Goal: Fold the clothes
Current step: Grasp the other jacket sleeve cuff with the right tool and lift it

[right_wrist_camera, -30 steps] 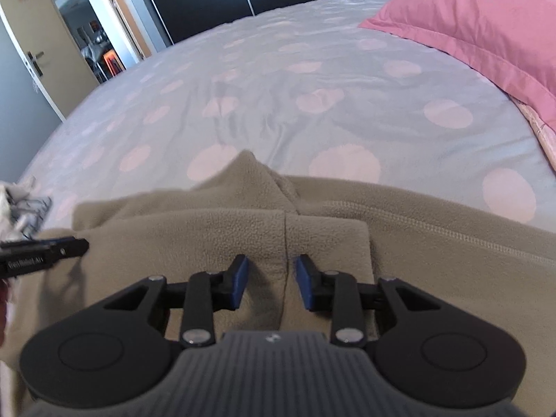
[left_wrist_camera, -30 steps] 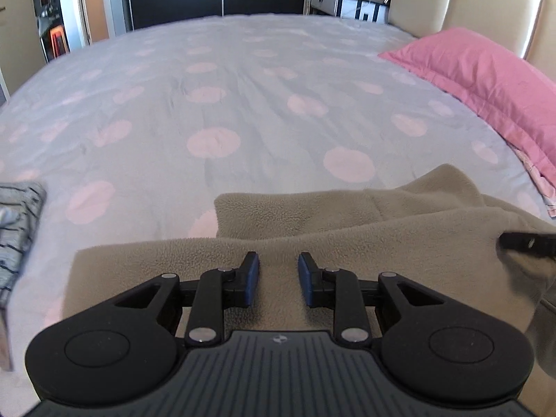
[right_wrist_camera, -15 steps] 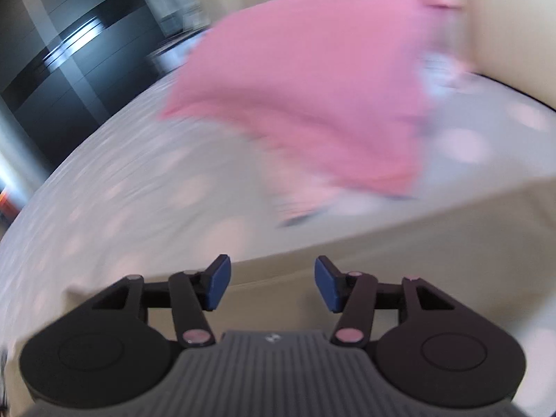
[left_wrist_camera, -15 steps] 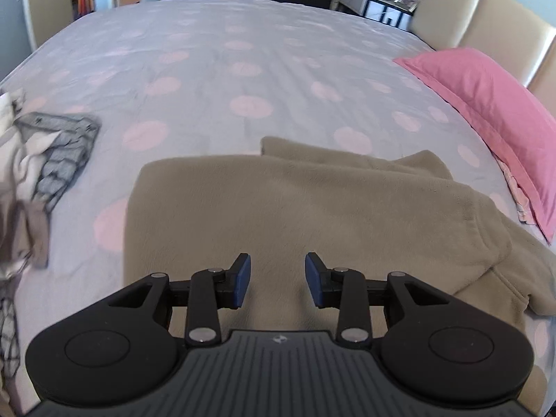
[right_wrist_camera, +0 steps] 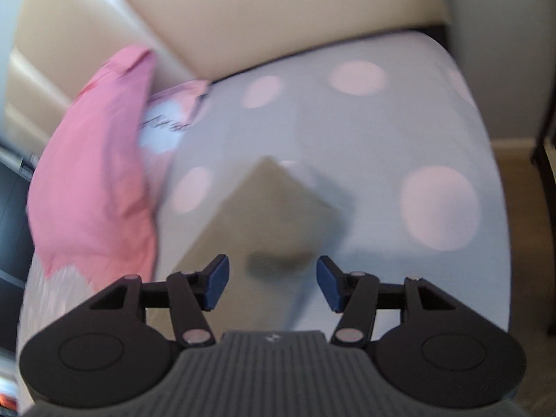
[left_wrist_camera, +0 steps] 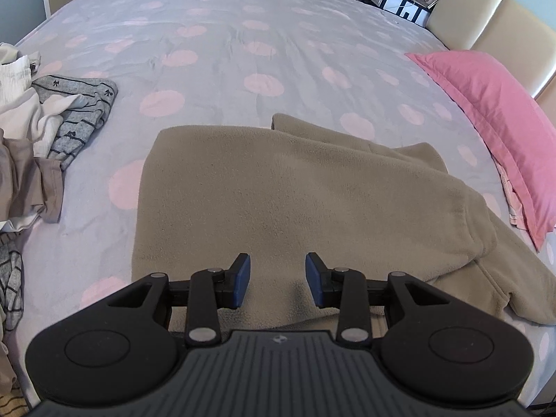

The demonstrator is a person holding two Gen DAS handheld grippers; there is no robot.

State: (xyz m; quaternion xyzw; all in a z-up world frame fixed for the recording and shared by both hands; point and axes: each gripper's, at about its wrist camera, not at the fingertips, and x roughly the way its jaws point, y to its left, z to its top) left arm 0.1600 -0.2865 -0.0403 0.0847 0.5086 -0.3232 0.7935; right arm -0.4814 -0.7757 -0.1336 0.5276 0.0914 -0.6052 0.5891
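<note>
A tan fleece garment lies partly folded on the dotted bedspread, its near edge under my left gripper. That gripper is open above the fleece with nothing between its blue pads. In the blurred right wrist view a pointed tan end of the fleece lies on the bedspread near the bed's corner. My right gripper hovers just over it, wide open and empty.
A heap of unfolded clothes, grey striped, white and taupe, sits at the bed's left edge. A pink pillow leans against the beige headboard; it is the pink pillow left of the right gripper. Floor shows beyond the bed's right edge.
Both grippers have let go of the fleece and opened wider. The left one pulled back and up. The right one swung right toward the headboard corner, over the fleece's pointed end.
</note>
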